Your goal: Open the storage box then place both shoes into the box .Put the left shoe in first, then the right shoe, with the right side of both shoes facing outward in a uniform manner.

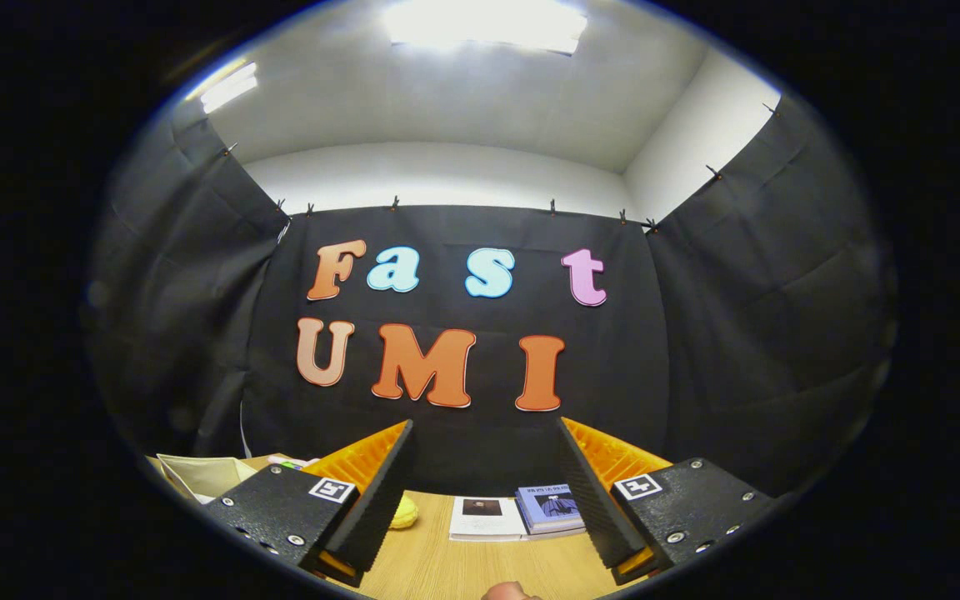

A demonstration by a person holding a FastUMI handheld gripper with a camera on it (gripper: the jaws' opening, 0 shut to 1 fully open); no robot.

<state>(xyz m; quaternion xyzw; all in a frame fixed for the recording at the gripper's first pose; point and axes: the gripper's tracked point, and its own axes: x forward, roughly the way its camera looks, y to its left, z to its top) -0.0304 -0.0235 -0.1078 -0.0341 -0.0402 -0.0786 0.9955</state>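
Observation:
My gripper [484, 433] is held up above a wooden table [455, 567], its two fingers spread wide apart with nothing between them. It points at the booth's black back wall. Off to the left past the left finger stands a white open-topped box [201, 477], partly hidden. I see no shoes from here.
Two books lie on the table between the fingers, a white one [487, 518] and a blue one [551, 507]. A small yellow object [405, 512] peeks out beside the left finger. Part of a hand [509, 592] shows at the table's near edge.

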